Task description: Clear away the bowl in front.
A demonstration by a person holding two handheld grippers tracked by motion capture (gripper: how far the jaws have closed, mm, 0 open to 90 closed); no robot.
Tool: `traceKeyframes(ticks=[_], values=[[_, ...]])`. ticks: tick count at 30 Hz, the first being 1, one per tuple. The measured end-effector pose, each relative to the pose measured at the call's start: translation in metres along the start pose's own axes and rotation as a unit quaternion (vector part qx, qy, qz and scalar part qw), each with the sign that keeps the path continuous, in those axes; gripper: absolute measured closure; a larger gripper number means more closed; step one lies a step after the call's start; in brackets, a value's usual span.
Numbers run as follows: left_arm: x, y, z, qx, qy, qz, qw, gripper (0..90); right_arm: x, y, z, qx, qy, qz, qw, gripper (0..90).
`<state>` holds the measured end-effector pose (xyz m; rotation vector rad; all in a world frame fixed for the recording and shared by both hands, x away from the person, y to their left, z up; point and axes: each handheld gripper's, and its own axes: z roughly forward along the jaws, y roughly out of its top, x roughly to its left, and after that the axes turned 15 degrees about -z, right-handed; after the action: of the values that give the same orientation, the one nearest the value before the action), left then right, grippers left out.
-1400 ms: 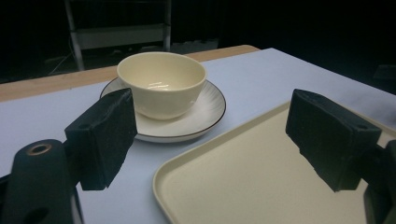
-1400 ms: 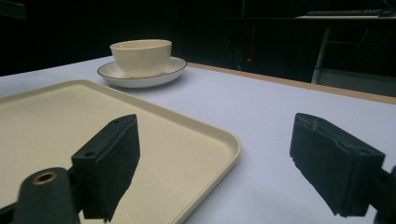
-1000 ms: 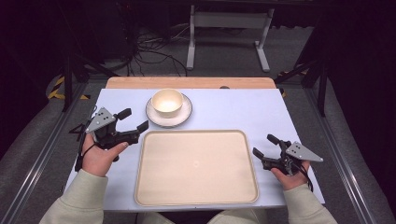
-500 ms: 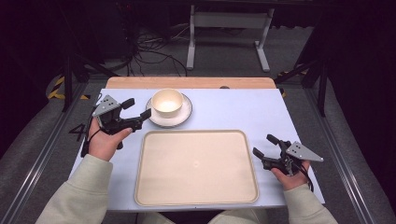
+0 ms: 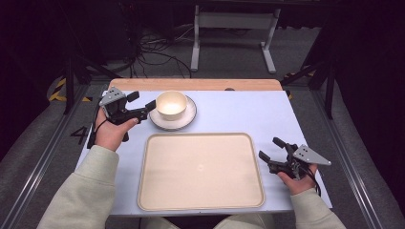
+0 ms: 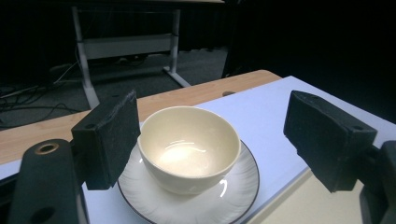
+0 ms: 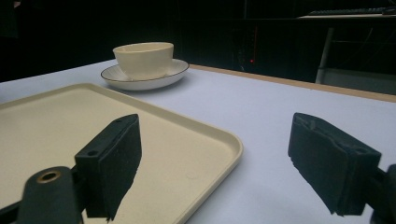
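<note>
Left gripper (image 5: 142, 106) wide open, empty, flanking the bowl (image 5: 171, 104) on its saucer (image 5: 187, 120) near the desk's far-left edge. Risk: off-centre closing tips the bowl or drags the saucer. Right gripper (image 5: 273, 153) open, empty.

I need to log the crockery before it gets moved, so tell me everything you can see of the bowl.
The bowl is small, round and cream-coloured, glossy like glazed ceramic, with light glinting inside. It is empty and stands upright in the middle of a white saucer with a thin dark rim, at the far side of the table beyond the tray. The left claw is open at its side, with one pad close to the bowl's wall; whether it touches is unclear.
</note>
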<state>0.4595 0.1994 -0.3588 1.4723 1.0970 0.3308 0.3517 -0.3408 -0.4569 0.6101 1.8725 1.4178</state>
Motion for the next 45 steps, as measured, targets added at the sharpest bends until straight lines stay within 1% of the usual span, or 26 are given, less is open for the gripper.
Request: traceKeyframes(ticks=[3, 5, 6, 10, 13, 16, 17, 20, 23, 24, 26, 29, 32, 34, 35, 36, 37, 39, 40, 41, 42, 43, 44, 45], values=[[0.002, 0.002, 0.004, 0.000, 0.004, -0.002, 1.0000, 19.3, 0.000, 0.000, 0.000, 0.000, 0.001, -0.001, 1.0000, 17.7], [0.006, 0.004, 0.010, -0.002, 0.008, -0.007, 0.9999, 19.3, 0.000, 0.000, 0.000, 0.000, 0.001, 0.000, 1.0000, 17.7], [0.006, 0.004, 0.010, -0.002, 0.008, -0.007, 0.9999, 19.4, 0.000, 0.000, 0.000, 0.000, 0.001, 0.000, 1.0000, 17.7], [0.011, 0.008, 0.020, 0.004, 0.016, -0.008, 0.9998, 19.8, 0.000, 0.000, 0.000, 0.000, 0.001, 0.000, 1.0000, 17.7], [0.011, 0.012, 0.025, 0.001, 0.017, -0.011, 0.9998, 20.9, 0.000, 0.000, 0.000, 0.000, 0.001, 0.000, 1.0000, 17.7], [0.010, 0.016, 0.029, 0.004, 0.029, -0.009, 0.9995, 21.2, 0.000, 0.000, 0.000, 0.000, 0.001, 0.000, 1.0000, 17.7], [0.010, 0.018, 0.030, 0.008, 0.030, -0.007, 0.9995, 21.2, 0.000, 0.000, 0.000, 0.000, 0.001, 0.000, 1.0000, 17.8], [0.011, 0.021, 0.034, 0.010, 0.033, -0.008, 0.9994, 21.4, 0.000, 0.000, 0.000, 0.000, 0.002, 0.000, 1.0000, 18.1], [0.012, 0.026, 0.038, 0.016, 0.042, -0.001, 0.9990, 21.8, 0.000, 0.000, 0.000, -0.001, 0.002, 0.000, 1.0000, 18.1], [0.013, 0.028, 0.040, 0.022, 0.045, -0.001, 0.9988, 22.2, 0.000, 0.000, 0.000, -0.001, 0.002, 0.000, 1.0000, 18.2], [0.013, 0.030, 0.041, 0.024, 0.047, 0.000, 0.9986, 25.0, 0.000, 0.000, 0.000, -0.001, 0.002, 0.000, 1.0000, 18.3], [0.016, 0.033, 0.045, 0.026, 0.052, -0.006, 0.9983, 26.0, -0.001, 0.000, 0.000, 0.001, 0.002, 0.001, 1.0000, 18.4], [0.019, 0.035, 0.051, 0.039, 0.063, -0.010, 0.9972, 27.0, 0.000, 0.000, 0.000, 0.001, 0.002, 0.002, 1.0000, 18.4], [0.022, 0.034, 0.058, 0.049, 0.065, -0.006, 0.9967, 28.3, -0.001, 0.000, 0.000, 0.001, 0.001, 0.003, 1.0000, 18.4], [0.022, 0.034, 0.058, 0.049, 0.065, -0.006, 0.9967, 32.2, -0.001, 0.000, 0.000, 0.001, 0.001, 0.003, 1.0000, 18.4], [0.023, 0.033, 0.060, 0.058, 0.064, -0.006, 0.9962, 32.2, -0.001, 0.000, 0.000, 0.001, 0.001, 0.004, 1.0000, 18.4], [0.024, 0.033, 0.063, 0.068, 0.068, -0.004, 0.9954, 34.9, -0.001, 0.000, 0.000, 0.003, 0.002, 0.006, 1.0000, 18.4], [0.029, 0.030, 0.067, 0.088, 0.072, -0.006, 0.9935, 36.6, -0.001, 0.000, 0.001, 0.005, 0.001, 0.007, 1.0000, 18.5], [0.031, 0.029, 0.069, 0.096, 0.080, -0.006, 0.9921, 37.2, -0.001, 0.000, 0.001, 0.005, 0.001, 0.008, 1.0000, 18.5], [0.033, 0.029, 0.071, 0.105, 0.088, 0.003, 0.9905, 38.4, -0.001, 0.000, 0.001, 0.005, 0.000, 0.008, 1.0000, 18.6], [0.034, 0.028, 0.072, 0.113, 0.093, 0.006, 0.9892, 39.9, -0.001, 0.000, 0.001, 0.005, 0.000, 0.008, 1.0000, 18.6], [0.035, 0.028, 0.074, 0.122, 0.098, 0.006, 0.9877, 39.3, -0.001, 0.000, 0.001, 0.004, 0.000, 0.009, 1.0000, 18.6], [0.036, 0.027, 0.075, 0.128, 0.096, -0.002, 0.9870, 39.3, -0.001, 0.000, 0.001, 0.003, -0.001, 0.008, 1.0000, 18.6], [0.037, 0.027, 0.076, 0.131, 0.100, -0.004, 0.9863, 40.1, -0.001, 0.000, 0.000, 0.002, -0.002, 0.008, 1.0000, 18.6]])
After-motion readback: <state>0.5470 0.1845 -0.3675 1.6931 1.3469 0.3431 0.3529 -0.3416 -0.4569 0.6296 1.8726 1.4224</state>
